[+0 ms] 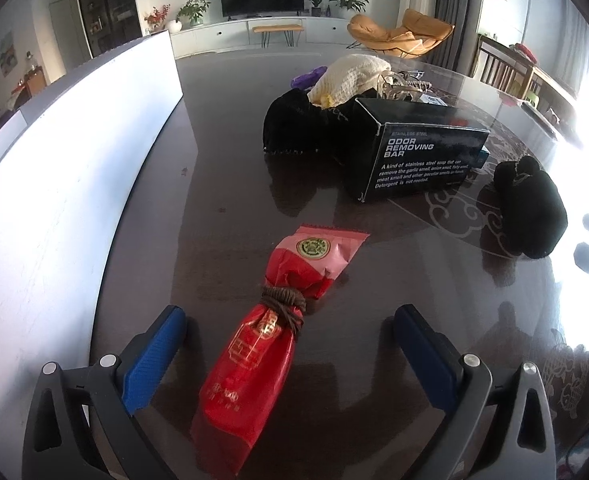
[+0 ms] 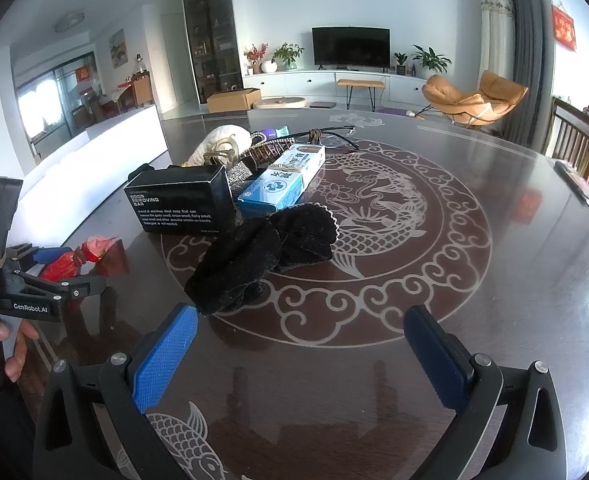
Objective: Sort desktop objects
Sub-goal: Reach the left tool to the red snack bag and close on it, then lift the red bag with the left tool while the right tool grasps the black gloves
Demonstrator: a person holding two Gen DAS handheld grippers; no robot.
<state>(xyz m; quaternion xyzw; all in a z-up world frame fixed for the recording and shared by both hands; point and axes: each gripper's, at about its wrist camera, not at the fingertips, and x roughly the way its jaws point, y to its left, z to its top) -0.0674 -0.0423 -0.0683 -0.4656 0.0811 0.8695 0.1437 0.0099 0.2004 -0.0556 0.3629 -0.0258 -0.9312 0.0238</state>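
Observation:
A red packet tied with a brown cord lies on the dark table, between the wide-open fingers of my left gripper, not gripped; it also shows in the right wrist view. My right gripper is open and empty, just in front of a black velvet pouch, which also shows in the left wrist view. Behind stand a black "Odor Removing Bar" box, a blue-white box, a second black pouch and a cream knit cloth.
A long white box runs along the table's left side. Glasses, a woven item and beads lie in the pile at the back. The table has a dragon and fish inlay. The left gripper's body is at the left.

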